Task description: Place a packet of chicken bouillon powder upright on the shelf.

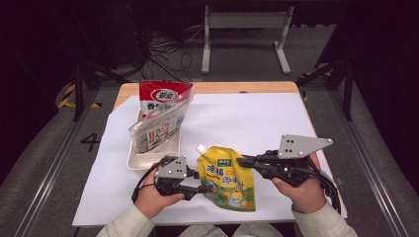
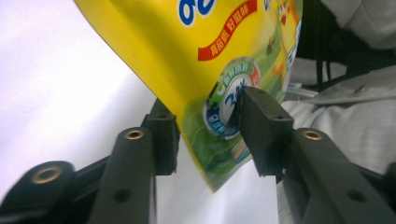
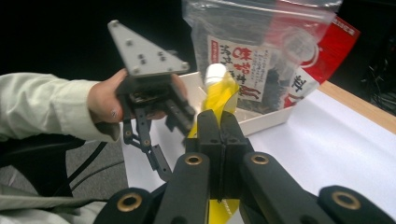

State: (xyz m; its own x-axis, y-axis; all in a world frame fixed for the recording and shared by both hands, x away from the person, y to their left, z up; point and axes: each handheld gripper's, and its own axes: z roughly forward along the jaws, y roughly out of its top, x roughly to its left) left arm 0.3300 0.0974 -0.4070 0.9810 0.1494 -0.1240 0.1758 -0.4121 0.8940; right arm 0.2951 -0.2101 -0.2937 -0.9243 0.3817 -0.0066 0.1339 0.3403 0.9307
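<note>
At lower centre of the high view, the right gripper [image 1: 240,160] reaches leftward, jaws clamped on the yellow spouted plastic pouch [image 1: 226,178]. The left gripper [image 1: 203,188], half open, straddles its lower edge untouching. A white tray [image 1: 140,162] of packets sits upper left.

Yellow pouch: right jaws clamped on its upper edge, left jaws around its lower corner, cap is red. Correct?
Not quite. The yellow pouch has a white cap, not red, as the high view shows. The right gripper is clamped on its upper edge, and the left gripper is around its lower corner.
</note>
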